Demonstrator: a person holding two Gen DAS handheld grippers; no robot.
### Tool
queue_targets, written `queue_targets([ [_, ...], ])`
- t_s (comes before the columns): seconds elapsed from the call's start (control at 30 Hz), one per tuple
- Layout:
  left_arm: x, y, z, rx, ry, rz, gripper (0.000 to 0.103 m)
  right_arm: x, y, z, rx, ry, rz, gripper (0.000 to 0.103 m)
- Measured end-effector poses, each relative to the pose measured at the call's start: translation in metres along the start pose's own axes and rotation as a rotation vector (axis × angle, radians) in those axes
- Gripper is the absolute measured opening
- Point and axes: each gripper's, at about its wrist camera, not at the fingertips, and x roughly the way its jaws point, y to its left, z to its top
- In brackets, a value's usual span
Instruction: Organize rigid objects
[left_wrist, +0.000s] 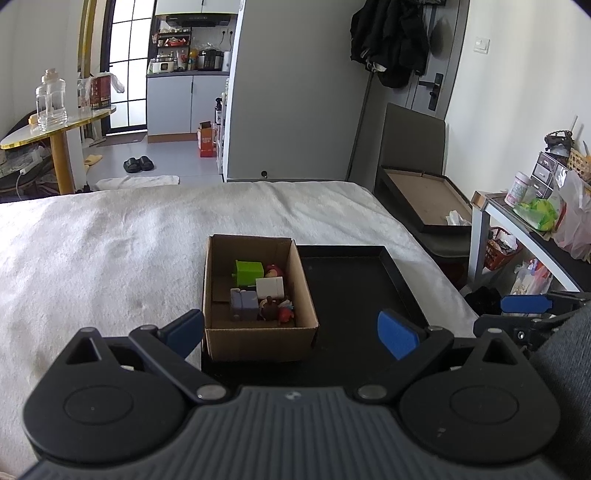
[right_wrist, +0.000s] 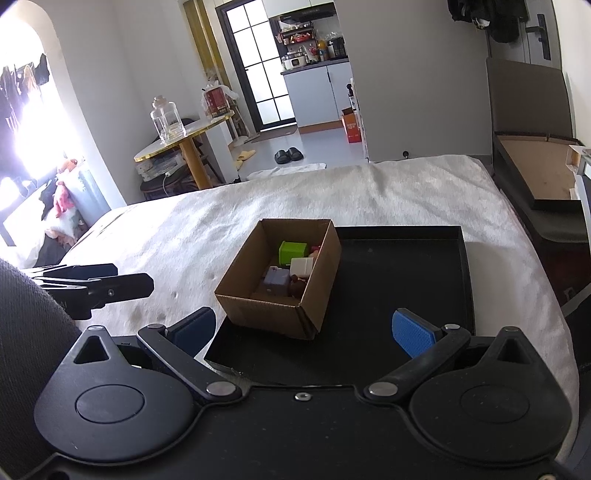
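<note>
A small cardboard box (left_wrist: 258, 339) stands on the left part of a black tray (left_wrist: 354, 280) on the white bed cover. Inside it lie a green block (left_wrist: 249, 272), a white block (left_wrist: 269, 287), a grey-purple block (left_wrist: 243, 303) and some small red and brown figures (left_wrist: 277, 310). My left gripper (left_wrist: 291, 330) is open and empty, just in front of the box. My right gripper (right_wrist: 304, 328) is open and empty, in front of the box (right_wrist: 284, 302) and the tray (right_wrist: 406, 266). The right gripper also shows at the right edge of the left wrist view (left_wrist: 528, 304).
The white bed cover (left_wrist: 110, 240) spreads around the tray. A second tray (left_wrist: 421, 199) rests on a chair to the right. A cluttered desk (left_wrist: 535, 221) stands at the far right. A round table (right_wrist: 184, 133) with a glass jar stands beyond the bed.
</note>
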Motion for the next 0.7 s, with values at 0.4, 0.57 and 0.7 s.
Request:
queue_targets([
  [0.4,0.0022,0.0019,0.0001,-0.008,0.013,-0.009,0.100,0.0000,-0.0004,0.0002,-0.001,-0.001,0.000,0.103],
  [0.57,0.0032,0.0024,-0.0003,-0.012,0.020,-0.014,0.100,-0.0001,0.0001,-0.0005,-0.002,-0.001,0.000,0.103],
  [0.7,0.0059,0.0040,-0.0005,-0.031,0.047,-0.026,0.100,-0.0007,0.0005,-0.0011,-0.003,-0.002,-0.003,0.103],
])
